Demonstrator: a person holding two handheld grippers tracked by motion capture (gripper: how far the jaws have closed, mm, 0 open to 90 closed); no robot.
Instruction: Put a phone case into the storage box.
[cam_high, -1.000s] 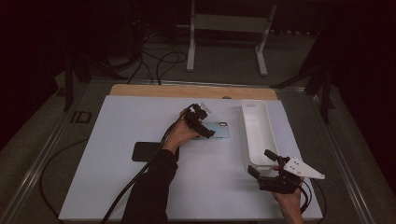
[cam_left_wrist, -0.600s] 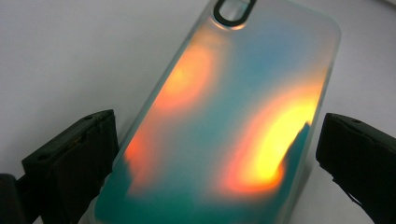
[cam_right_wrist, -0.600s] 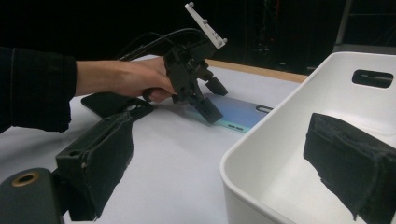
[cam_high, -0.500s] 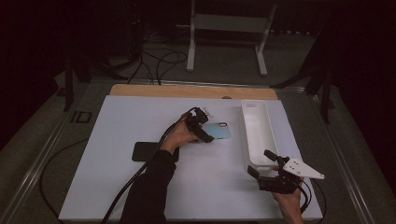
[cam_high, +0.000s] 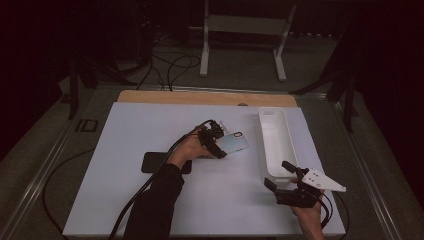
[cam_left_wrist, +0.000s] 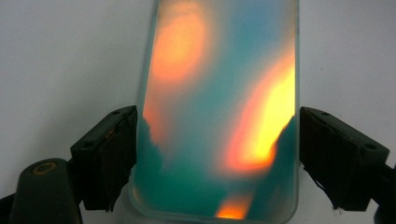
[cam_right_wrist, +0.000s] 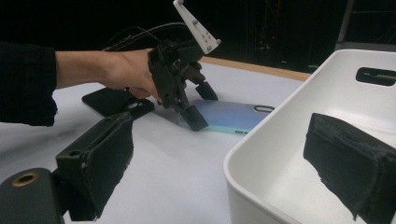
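Note:
A glossy phone case (cam_high: 235, 143) with a blue-teal sheen lies flat on the white table (cam_high: 150, 130). My left gripper (cam_high: 219, 141) is open and lowered over the case's near end, one jaw on each long side. In the left gripper view the case (cam_left_wrist: 217, 93) reflects orange light, and the gripper (cam_left_wrist: 217, 140) has its jaws close against both edges. The right gripper view shows the same gripper (cam_right_wrist: 198, 105) astride the case (cam_right_wrist: 233, 119). My right gripper (cam_high: 278, 175) is open at the near end of the white bin (cam_high: 263, 145), holding nothing.
A black phone-like slab (cam_high: 155, 162) lies flat under the left hand, left of the case. The long white bin (cam_right_wrist: 280, 140) stands empty at the right, its corner between my right gripper's (cam_right_wrist: 219, 158) jaws. A wooden strip (cam_high: 200, 97) edges the far side.
The left gripper has come down from just left of the case, so its jaws now stand on either side of it. The right gripper has stayed put.

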